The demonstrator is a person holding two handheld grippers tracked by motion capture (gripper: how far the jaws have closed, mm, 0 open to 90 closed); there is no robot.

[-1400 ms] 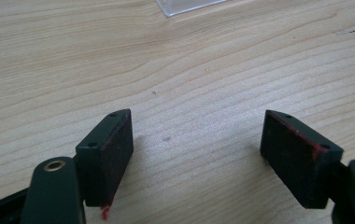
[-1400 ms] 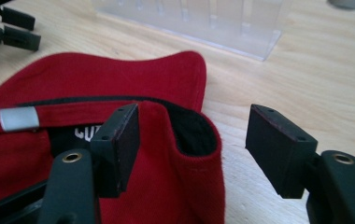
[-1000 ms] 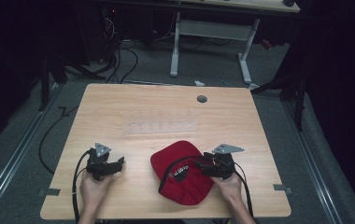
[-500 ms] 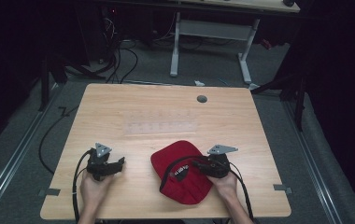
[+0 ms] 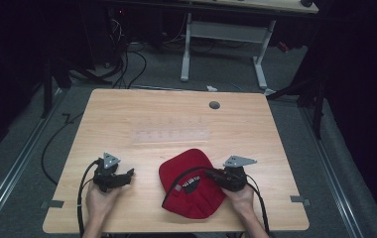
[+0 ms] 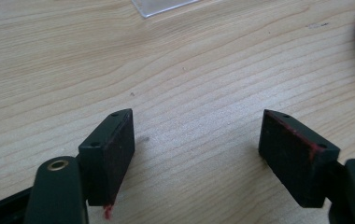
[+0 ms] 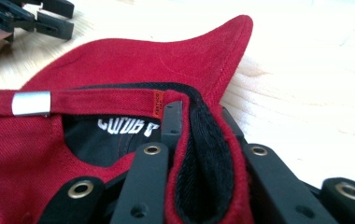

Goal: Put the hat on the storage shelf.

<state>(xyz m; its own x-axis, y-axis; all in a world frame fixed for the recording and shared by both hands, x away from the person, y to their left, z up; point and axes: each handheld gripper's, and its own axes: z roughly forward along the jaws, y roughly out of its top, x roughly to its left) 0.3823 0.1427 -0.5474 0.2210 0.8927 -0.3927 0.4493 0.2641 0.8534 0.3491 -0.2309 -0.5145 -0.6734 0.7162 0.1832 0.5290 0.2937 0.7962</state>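
Observation:
A red cap [image 5: 189,196] lies upside down near the front of the wooden table [image 5: 127,114], its black lining and adjusting strap facing up. My right gripper [image 5: 209,173] has just been closing and is now shut on the cap's folded back rim [image 7: 203,154], with red cloth and black sweatband pinched between the jaws. The strap's metal clasp [image 7: 31,102] sits to the left in the right gripper view. My left gripper [image 5: 128,173] rests left of the cap, open over bare wood [image 6: 196,144], nothing between its fingers [image 6: 115,149].
A clear flat plastic strip [image 5: 171,134] lies at the table's middle, its corner visible ahead of the left gripper [image 6: 164,5]. A round cable hole [image 5: 214,105] sits near the far edge. A desk frame and cables stand on the floor beyond.
The right gripper's jaws have closed onto the cap's rim. The cap's edge is bunched slightly at the grip. The left hand has not moved.

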